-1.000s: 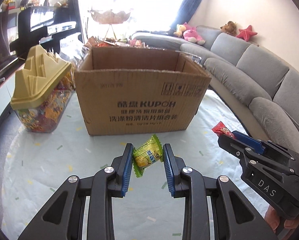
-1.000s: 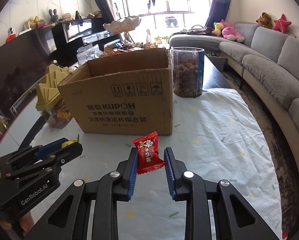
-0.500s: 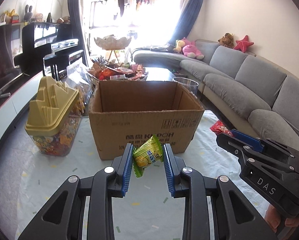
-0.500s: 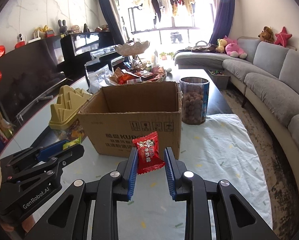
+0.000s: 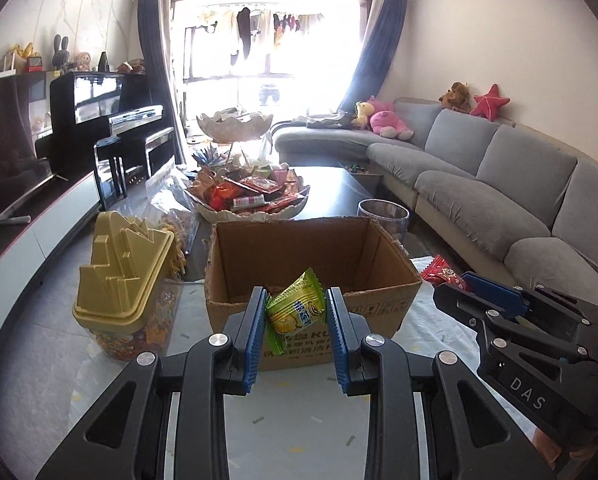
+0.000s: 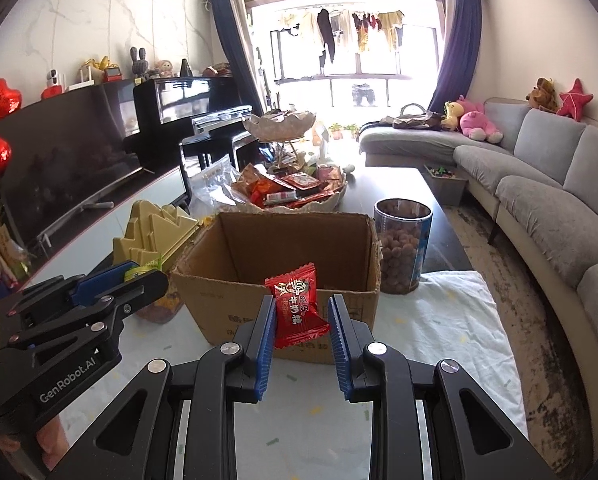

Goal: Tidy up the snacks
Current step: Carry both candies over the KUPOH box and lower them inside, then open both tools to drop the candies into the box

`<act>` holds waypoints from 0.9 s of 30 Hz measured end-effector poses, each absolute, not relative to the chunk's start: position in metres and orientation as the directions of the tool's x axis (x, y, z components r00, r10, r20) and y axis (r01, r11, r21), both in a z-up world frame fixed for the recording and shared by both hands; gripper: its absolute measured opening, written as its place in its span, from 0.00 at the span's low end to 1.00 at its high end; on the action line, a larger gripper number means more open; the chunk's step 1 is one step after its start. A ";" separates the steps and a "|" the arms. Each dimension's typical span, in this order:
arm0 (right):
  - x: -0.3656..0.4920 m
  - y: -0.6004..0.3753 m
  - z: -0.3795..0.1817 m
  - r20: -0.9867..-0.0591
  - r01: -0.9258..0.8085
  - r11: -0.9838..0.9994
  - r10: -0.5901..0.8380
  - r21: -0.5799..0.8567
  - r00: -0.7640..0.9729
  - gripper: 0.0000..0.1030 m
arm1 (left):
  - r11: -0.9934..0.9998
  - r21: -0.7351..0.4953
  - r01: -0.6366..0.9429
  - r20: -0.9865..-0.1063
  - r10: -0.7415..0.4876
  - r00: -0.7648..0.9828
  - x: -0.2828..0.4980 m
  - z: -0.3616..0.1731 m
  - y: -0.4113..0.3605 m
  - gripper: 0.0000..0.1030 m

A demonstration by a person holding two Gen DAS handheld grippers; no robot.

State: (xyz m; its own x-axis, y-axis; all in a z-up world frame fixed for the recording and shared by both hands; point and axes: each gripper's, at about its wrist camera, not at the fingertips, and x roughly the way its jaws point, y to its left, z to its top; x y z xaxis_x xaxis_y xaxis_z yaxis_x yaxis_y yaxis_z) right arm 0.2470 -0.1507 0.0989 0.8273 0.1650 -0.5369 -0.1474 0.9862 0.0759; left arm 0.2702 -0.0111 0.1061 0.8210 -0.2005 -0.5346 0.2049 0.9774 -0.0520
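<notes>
Left wrist view: left gripper (image 5: 297, 312) clamped on a green candy (image 5: 295, 309), pinched across the body of the wrapper so the crimped ends stick out free; held in the air just short of the box (image 5: 311, 280) near wall. Right wrist view: right gripper (image 6: 302, 316) clamped on a red candy (image 6: 297, 307), same pinch, same spot in front of the box rim. Both candies sit at about rim height, so likely staged to go over the wall and drop inside; box interior looks empty from here. Open top faces both tools, no flaps in the way. Beside the box: a jar with a gold stepped lid (image 5: 125, 280) on the left, a clear tub of brown balls (image 6: 402, 252) on the right, a tiered dish (image 6: 295, 196) piled with more snacks behind. Surface is a white speckled cloth (image 6: 439, 332) over a dark table, wrinkled near the edge. Room: grey sofa (image 6: 539, 184) along the right, piano and TV on the left, bright window at the back washes out detail.
</notes>
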 end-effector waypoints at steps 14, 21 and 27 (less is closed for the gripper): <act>0.301 -0.138 0.114 -0.558 -0.164 0.986 0.153 0.030 0.816 0.27 | 0.979 -0.028 0.200 -0.589 -0.178 0.789 0.331 0.108 -0.004 0.29; 0.333 -0.135 0.102 -0.588 -0.161 0.987 0.140 0.016 0.797 0.27 | 0.979 -0.025 0.203 -0.630 -0.174 0.757 0.367 0.093 -0.009 0.29; 0.360 -0.141 0.088 -0.612 -0.147 0.989 0.133 0.027 0.780 0.28 | 0.984 0.003 0.177 -0.652 -0.132 0.746 0.390 0.079 -0.016 0.42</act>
